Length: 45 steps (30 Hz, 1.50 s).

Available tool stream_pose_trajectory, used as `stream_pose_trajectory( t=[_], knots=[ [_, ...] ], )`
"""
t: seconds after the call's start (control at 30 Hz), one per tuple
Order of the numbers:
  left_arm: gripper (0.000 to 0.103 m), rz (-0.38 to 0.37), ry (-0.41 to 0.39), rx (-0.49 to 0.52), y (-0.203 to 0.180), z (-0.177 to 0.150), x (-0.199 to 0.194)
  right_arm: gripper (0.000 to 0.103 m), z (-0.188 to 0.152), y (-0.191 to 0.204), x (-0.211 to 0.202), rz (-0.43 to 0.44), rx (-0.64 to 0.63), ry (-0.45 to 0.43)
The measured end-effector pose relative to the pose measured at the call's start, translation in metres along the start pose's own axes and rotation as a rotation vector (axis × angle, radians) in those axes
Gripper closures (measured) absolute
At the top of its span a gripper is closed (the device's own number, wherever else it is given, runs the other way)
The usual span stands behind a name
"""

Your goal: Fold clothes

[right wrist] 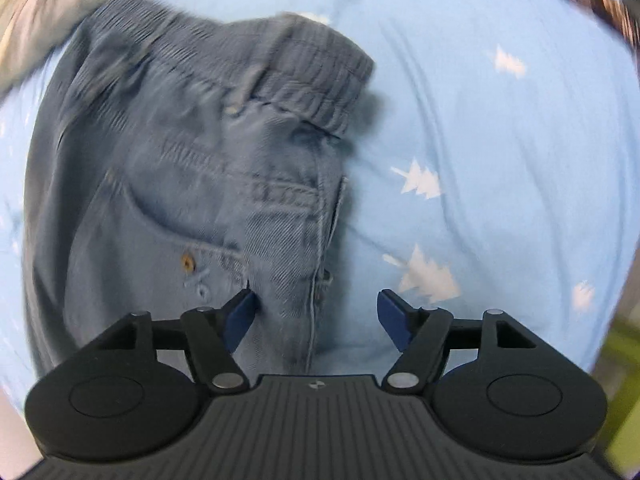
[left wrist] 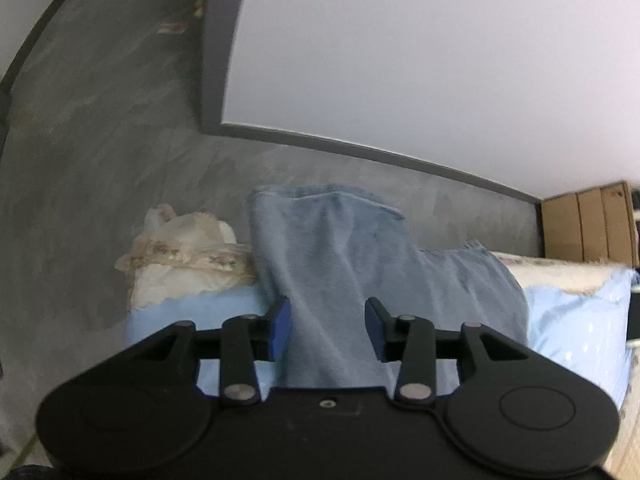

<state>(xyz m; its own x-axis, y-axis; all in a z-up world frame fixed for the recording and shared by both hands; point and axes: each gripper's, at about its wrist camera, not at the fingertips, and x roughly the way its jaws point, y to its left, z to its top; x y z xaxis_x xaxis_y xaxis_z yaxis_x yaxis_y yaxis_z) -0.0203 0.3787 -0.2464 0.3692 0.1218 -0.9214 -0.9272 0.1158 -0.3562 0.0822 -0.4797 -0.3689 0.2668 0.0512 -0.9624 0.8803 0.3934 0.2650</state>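
Observation:
A pair of light blue denim pants lies on a light blue sheet. In the left wrist view a pant leg [left wrist: 336, 264] runs forward from between the fingers of my left gripper [left wrist: 327, 322], whose jaws stand open around the cloth without pinching it. In the right wrist view the elastic waistband and pocket of the pants [right wrist: 192, 168] fill the left half. My right gripper [right wrist: 316, 314] is open just above the fly seam, its left finger over denim, its right finger over the sheet [right wrist: 500, 160].
The sheet [left wrist: 576, 320] has white tree prints. A cream lace-trimmed cloth [left wrist: 180, 256] lies bunched at the bed's far left corner. Grey floor [left wrist: 100, 140], a white wall with dark skirting and cardboard boxes [left wrist: 588, 224] lie beyond.

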Motion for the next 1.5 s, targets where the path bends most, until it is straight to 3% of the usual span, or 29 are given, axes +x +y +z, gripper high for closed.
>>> stream_pose_trajectory(
  t=[0.13, 0.27, 0.33, 0.43, 0.57, 0.63, 0.73, 0.97, 1.1, 1.23, 1.3, 1.37, 1.5],
  knots=[
    [0.065, -0.043, 0.008, 0.081, -0.026, -0.012, -0.005, 0.053, 0.006, -0.009, -0.004, 0.085, 0.019, -0.062],
    [0.065, -0.085, 0.032, 0.126, -0.054, -0.025, -0.001, 0.054, 0.009, -0.031, -0.016, 0.197, 0.174, -0.081],
    [0.065, -0.119, 0.052, 0.142, -0.068, -0.033, 0.002, 0.052, 0.013, -0.039, -0.022, 0.205, 0.154, -0.081],
    [0.065, -0.160, 0.087, 0.174, -0.077, -0.048, 0.003, 0.037, 0.018, -0.054, -0.035, 0.198, 0.162, -0.097],
    [0.065, -0.158, 0.104, 0.190, -0.080, -0.064, -0.004, 0.034, 0.017, -0.055, -0.041, 0.232, 0.148, -0.072],
    [0.065, -0.157, 0.103, 0.184, -0.078, -0.071, -0.011, 0.034, 0.017, -0.054, -0.044, 0.288, 0.132, -0.064],
    [0.065, -0.153, 0.086, 0.177, -0.075, -0.074, -0.022, 0.023, 0.022, -0.045, -0.040, 0.348, 0.086, -0.060],
    [0.066, -0.156, 0.032, 0.166, -0.076, -0.078, -0.054, 0.017, 0.042, -0.061, -0.019, 0.264, 0.178, -0.067],
    [0.066, -0.192, -0.015, 0.194, -0.085, -0.081, -0.078, 0.019, 0.046, -0.040, 0.005, 0.263, 0.118, -0.013],
    [0.066, -0.209, -0.029, 0.202, -0.093, -0.088, -0.085, 0.040, 0.049, -0.013, 0.019, 0.146, 0.032, 0.027],
    [0.067, -0.219, -0.025, 0.211, -0.098, -0.095, -0.086, 0.072, 0.050, -0.014, 0.018, 0.132, 0.078, 0.018],
    [0.067, -0.224, -0.014, 0.228, -0.104, -0.102, -0.083, 0.092, 0.050, -0.014, 0.006, 0.134, 0.091, -0.018],
    [0.067, -0.240, 0.012, 0.260, -0.114, -0.118, -0.077, 0.097, 0.054, -0.022, -0.018, 0.138, 0.084, -0.090]
  ],
)
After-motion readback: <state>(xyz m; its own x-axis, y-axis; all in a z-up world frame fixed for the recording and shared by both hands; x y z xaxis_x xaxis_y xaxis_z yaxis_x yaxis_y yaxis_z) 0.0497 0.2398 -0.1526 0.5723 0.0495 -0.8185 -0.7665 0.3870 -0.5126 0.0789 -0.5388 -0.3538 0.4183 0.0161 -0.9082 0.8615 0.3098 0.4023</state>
